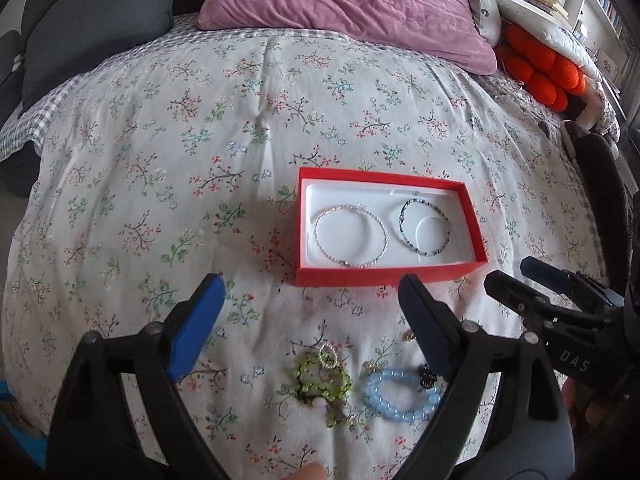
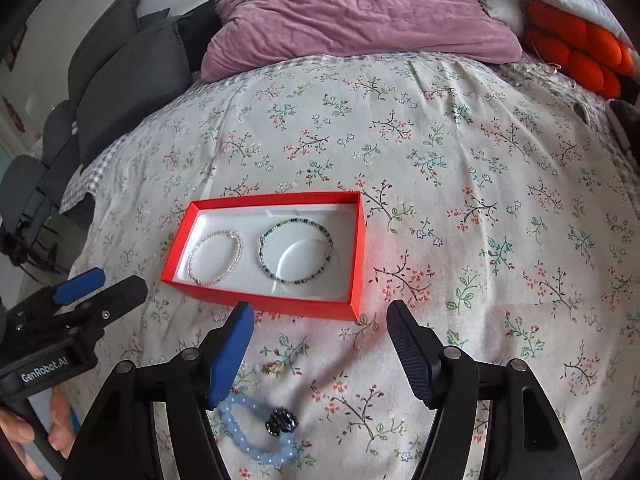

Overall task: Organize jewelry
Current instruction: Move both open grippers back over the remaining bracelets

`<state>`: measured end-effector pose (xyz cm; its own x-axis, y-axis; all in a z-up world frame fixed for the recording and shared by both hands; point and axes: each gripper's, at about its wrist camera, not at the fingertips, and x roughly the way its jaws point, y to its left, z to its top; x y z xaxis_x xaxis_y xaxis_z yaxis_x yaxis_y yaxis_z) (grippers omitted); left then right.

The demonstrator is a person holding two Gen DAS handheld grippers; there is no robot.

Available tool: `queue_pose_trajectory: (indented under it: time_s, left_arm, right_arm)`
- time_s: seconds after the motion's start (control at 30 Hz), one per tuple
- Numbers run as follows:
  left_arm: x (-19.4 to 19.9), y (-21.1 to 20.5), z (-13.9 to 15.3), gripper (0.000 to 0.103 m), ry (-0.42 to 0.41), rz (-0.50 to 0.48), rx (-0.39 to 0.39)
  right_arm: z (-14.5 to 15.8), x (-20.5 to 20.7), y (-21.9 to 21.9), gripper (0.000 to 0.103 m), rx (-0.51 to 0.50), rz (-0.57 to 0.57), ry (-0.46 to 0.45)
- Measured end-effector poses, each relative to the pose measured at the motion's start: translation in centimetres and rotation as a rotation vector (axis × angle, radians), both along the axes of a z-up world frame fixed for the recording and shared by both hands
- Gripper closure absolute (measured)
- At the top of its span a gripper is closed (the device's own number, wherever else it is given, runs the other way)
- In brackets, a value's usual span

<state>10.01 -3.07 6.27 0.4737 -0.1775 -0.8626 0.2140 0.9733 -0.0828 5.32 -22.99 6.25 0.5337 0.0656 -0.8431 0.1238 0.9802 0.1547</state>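
A red box (image 1: 384, 273) with a white lining lies on the floral bedspread; it also shows in the right wrist view (image 2: 276, 306). Inside lie a silver bead bracelet (image 1: 351, 236) (image 2: 215, 256) and a dark green bead bracelet (image 1: 425, 226) (image 2: 296, 251). On the bedspread in front of the box lie a green bead bracelet (image 1: 324, 386), a small pearl ring (image 1: 329, 356), a light blue bead bracelet (image 1: 402, 394) (image 2: 256, 428), a black bead charm (image 2: 281, 422) and a small gold piece (image 2: 271, 368). My left gripper (image 1: 310, 292) is open and empty above the loose pieces. My right gripper (image 2: 320, 318) is open and empty, to the right of the left one.
A purple pillow (image 1: 340, 4) lies at the head of the bed, with an orange knotted cushion (image 1: 536, 68) at the right and grey cushions (image 2: 120, 68) at the left. The right gripper shows in the left wrist view (image 1: 516, 276), close to the box's right corner.
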Motion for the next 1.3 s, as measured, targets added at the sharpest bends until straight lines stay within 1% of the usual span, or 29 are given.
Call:
queue_pose_trajectory:
  time_s: [0.1, 0.17, 0.23, 0.33, 0.4, 0.53, 0.7, 0.87, 0.97, 1.03, 1.1, 1.17, 1.23, 1.3]
  left_arm:
    - [-1.2, 0.9, -0.2, 0.009, 0.009, 0.005, 0.024]
    - [-1.8, 1.3, -0.5, 0.008, 0.018, 0.004, 0.024]
    - [-2.4, 1.8, -1.3, 0.007, 0.048, -0.002, 0.009]
    - [-3.3, 2.7, -2.9, 0.007, 0.118, -0.011, -0.036]
    - [-3.9, 2.9, -3.9, 0.007, 0.159, -0.021, -0.025]
    - [-5.0, 3.1, -4.8, 0.007, 0.18, -0.07, -0.027]
    - [-5.7, 3.8, -6.1, 0.007, 0.194, -0.101, -0.018]
    - [-6.5, 4.0, -6.9, 0.007, 0.164, -0.17, 0.013]
    - [-6.7, 4.3, -7.2, 0.007, 0.16, -0.196, -0.005]
    - [-7.0, 4.3, -7.1, 0.007, 0.151, -0.231, -0.03]
    - [-7.4, 4.0, -7.0, 0.008, 0.133, -0.276, -0.03]
    - [-7.8, 3.2, -6.8, 0.014, 0.104, -0.317, -0.02]
    - [-8.0, 2.4, -6.5, 0.024, 0.084, -0.353, -0.02]
    - [-8.0, 1.7, -6.4, 0.028, 0.079, -0.38, -0.031]
  right_arm:
    - [-0.4, -1.0, 0.3, 0.028, -0.017, 0.017, 0.029]
    - [-0.8, -1.7, 0.5, 0.026, -0.026, 0.027, 0.047]
    - [-1.2, -2.3, 0.7, 0.025, -0.038, 0.039, 0.064]
    - [-1.9, -3.5, 1.2, 0.025, -0.048, 0.061, 0.092]
    - [-2.4, -4.1, 1.5, 0.025, -0.044, 0.073, 0.111]
    - [-3.4, -5.3, 1.8, 0.025, -0.059, 0.095, 0.153]
    - [-4.8, -6.6, 2.2, 0.025, -0.093, 0.121, 0.19]
    - [-5.8, -7.6, 2.7, 0.025, -0.112, 0.146, 0.208]
    - [-6.5, -7.9, 3.1, 0.025, -0.131, 0.168, 0.229]
    - [-6.9, -7.9, 3.3, 0.025, -0.136, 0.176, 0.239]
    - [-7.1, -7.9, 3.5, 0.025, -0.132, 0.181, 0.244]
    - [-7.2, -7.9, 3.6, 0.025, -0.119, 0.187, 0.247]
    - [-7.3, -7.8, 3.9, 0.025, -0.103, 0.197, 0.254]
    - [-7.6, -7.7, 4.1, 0.025, -0.079, 0.202, 0.273]
